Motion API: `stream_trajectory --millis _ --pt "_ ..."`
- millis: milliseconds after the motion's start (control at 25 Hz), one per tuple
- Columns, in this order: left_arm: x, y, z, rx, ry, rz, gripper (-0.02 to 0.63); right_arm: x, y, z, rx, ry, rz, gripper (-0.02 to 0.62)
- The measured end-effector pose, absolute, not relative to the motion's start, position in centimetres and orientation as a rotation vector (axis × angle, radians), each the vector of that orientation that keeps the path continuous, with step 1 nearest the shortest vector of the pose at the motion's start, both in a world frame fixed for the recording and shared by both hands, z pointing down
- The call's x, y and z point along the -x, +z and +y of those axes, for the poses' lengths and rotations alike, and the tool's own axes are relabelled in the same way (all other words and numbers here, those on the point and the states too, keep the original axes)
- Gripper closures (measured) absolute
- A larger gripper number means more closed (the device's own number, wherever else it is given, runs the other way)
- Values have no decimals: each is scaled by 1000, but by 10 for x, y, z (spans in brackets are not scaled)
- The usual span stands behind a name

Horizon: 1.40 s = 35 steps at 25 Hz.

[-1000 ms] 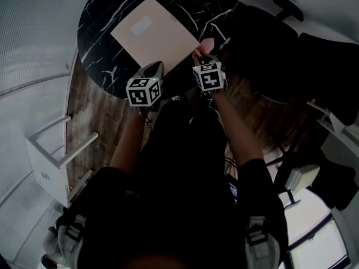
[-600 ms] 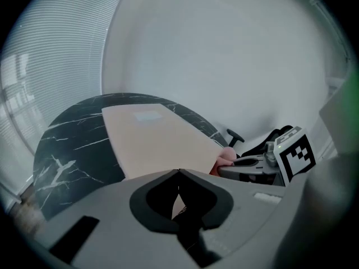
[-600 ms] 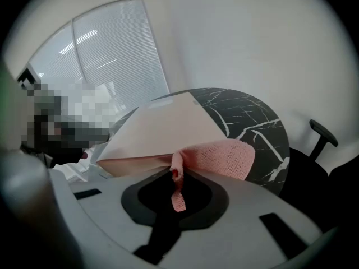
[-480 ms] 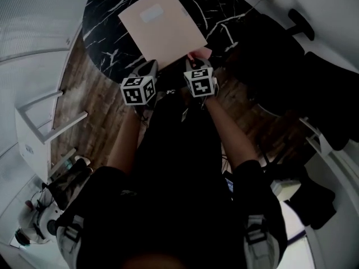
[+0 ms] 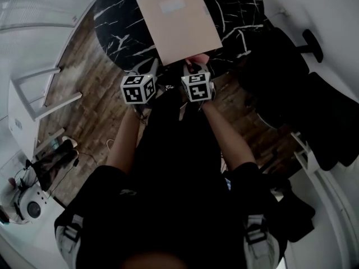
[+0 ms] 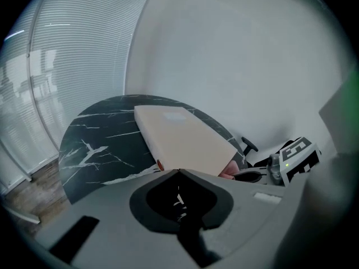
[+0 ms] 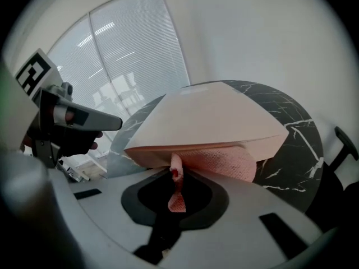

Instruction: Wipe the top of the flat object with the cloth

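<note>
**Cloth at the near edge of the board, top not yet covered**

Head view, 9 o'clock: a white open-frame rack point(image 5: 29, 102) stood on the brown wood-plank floor point(image 5: 84, 108). The left gripper point(image 5: 152, 68) hung at the near rim of the round black white-veined marble table point(image 5: 118, 15), just short of the board's near left corner. Its tongs were pressed together with nothing between them.

At 12 o'clock, the pale beige flat rectangular board point(image 5: 179, 21) lay on the table, slightly skewed.

The right gripper point(image 5: 193, 67) was at the board's near right corner, its tongs pinching the pink waffle-textured cloth point(image 7: 224, 160). The cloth was bunched against the board's near edge, touching it, not on its top face.

At 2 o'clock stood a black chair point(image 5: 291, 66).
</note>
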State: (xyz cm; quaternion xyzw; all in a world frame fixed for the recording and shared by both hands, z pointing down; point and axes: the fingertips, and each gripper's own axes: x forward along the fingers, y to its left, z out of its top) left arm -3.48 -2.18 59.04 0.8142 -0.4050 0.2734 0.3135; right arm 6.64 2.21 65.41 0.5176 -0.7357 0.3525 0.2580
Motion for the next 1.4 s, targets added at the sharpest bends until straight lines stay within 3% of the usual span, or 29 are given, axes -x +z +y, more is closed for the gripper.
stream_trajectory --millis 720,1400 --pt "105 595 11 -1965 636 -1293 607 23 655 36 -1054 864 -2142 578" --pt "112 590 75 -1873 596 -1406 607 20 619 60 -957 850 -2306 578"
